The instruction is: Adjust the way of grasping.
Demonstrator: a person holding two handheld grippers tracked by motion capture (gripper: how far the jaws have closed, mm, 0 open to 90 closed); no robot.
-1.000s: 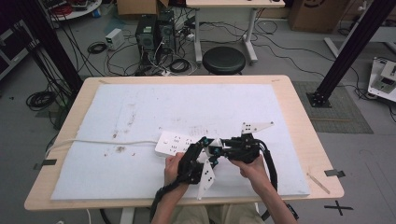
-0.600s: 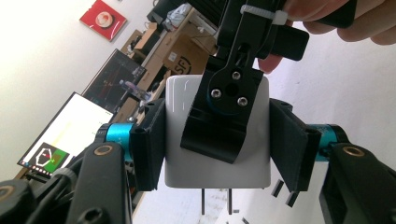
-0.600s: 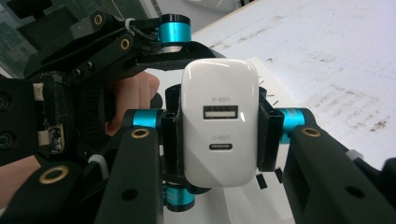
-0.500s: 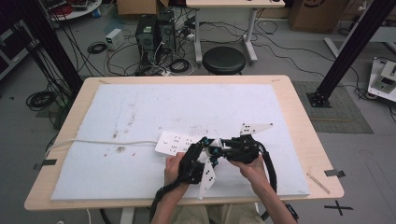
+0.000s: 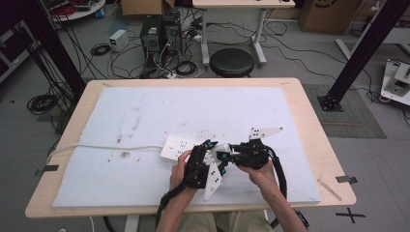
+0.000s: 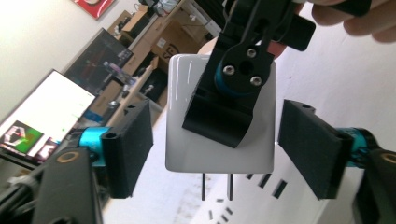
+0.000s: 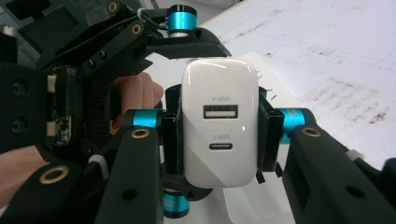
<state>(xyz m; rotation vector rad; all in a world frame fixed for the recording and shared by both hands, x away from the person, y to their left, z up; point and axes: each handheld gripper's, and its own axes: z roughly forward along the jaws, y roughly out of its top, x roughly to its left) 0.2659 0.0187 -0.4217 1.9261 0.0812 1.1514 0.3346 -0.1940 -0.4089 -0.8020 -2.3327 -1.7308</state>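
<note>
- Charger (image 7: 220,128), a white block with two USB ports on its face and two prongs at its foot, is held in the air just above the strip (image 5: 180,147), near the front middle of the table (image 5: 309,121).
- It is clamped at its two sides by the pads of the right gripper (image 7: 219,135), whose jaws are closed tight on it.
- In the left gripper view the charger (image 6: 219,140) is seen between the pads of the left gripper (image 6: 219,149), with a gap on each side; those jaws have just been opening and are spread wide, touching nothing.
- The prongs are pointed down toward the slots of the strip (image 6: 261,186), not yet inserted.
- In the high view the left gripper (image 5: 200,162) and right gripper (image 5: 232,155) are seen close together, nose to nose, each gripped by a hand.
- The strip is laid on a white mat (image 5: 145,111), its cord (image 5: 96,148) trailed off to the left edge.
</note>
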